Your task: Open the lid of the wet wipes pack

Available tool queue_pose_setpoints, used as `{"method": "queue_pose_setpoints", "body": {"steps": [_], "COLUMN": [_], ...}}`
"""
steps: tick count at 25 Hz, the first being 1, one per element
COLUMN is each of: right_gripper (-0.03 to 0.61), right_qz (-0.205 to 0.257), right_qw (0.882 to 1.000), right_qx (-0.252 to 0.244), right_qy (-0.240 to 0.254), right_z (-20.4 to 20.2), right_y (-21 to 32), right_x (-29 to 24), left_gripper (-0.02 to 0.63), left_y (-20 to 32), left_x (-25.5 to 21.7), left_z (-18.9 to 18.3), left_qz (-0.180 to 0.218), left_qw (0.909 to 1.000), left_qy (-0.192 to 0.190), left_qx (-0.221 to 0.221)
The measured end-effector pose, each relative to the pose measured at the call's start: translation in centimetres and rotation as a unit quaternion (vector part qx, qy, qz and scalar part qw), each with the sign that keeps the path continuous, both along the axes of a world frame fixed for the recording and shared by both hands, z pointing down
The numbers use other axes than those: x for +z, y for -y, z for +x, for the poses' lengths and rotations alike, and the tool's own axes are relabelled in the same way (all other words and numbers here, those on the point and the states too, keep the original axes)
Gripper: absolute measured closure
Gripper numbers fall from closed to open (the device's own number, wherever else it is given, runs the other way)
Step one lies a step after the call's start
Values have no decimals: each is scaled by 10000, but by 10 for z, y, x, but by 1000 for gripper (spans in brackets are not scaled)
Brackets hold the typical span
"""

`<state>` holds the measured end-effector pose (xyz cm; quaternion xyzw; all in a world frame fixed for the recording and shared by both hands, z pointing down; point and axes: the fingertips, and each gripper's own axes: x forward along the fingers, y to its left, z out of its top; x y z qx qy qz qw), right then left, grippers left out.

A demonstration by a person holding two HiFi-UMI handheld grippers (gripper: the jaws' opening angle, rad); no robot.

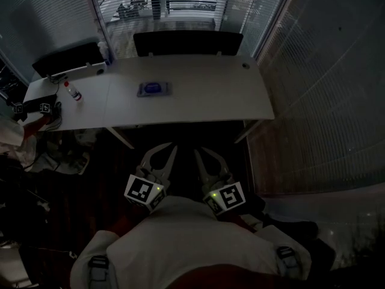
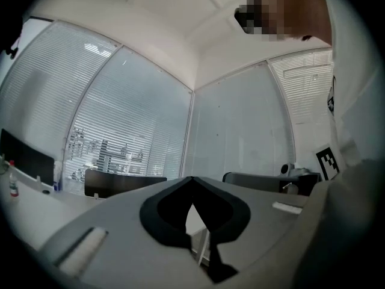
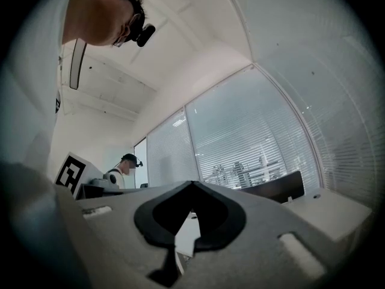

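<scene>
The wet wipes pack (image 1: 154, 89), pale with a blue lid, lies flat near the middle of the white table (image 1: 204, 101), its lid down. Both grippers are held close to my body, short of the table's near edge and well away from the pack. My left gripper (image 1: 167, 146) has its jaws shut tip to tip with nothing between them, as the left gripper view (image 2: 192, 178) also shows. My right gripper (image 1: 201, 152) is shut and empty too, its tips meeting in the right gripper view (image 3: 192, 183). The pack shows in neither gripper view.
A small bottle (image 1: 73, 91) stands on the table's left part. A dark chair (image 1: 187, 43) is tucked in at the far side. Another person (image 3: 127, 166) with marker cubes (image 1: 36, 108) is at the left. Window blinds close off the back and right.
</scene>
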<state>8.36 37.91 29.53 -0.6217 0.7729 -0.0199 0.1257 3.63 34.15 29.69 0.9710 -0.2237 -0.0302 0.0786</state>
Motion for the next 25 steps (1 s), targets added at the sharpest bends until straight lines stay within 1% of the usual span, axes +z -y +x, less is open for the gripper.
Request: {"method": "queue_pose_setpoints", "body": {"steps": [4,8,14,19,25], "right_gripper": [578,578,578,578,578], "right_qz": [-105,-237,-382,-470,-390], "right_qw": [9999,9996,9991,9986,9979], "right_qx": [105,161,129,147,71], "right_qy": [-15,-37,-113,-177,-510], "right_z": [4,2,-2,-14,-34], "right_y": [31,75,154,225,305], "right_x": [5,12,10,6,4], "left_gripper": [611,611,611,611,611], "left_y": [32,75,158,226,303], "left_x": [3,10,7,11,15], "left_z": [7,7,3,-14,-37], "left_qz": [9,-92,-262,-328,-522], "left_qw": [9999,9997,9995,9993,9985], "left_qy": [-29,-58,-41,-99,-155], "left_qx": [143,229,156,121,-19]}}
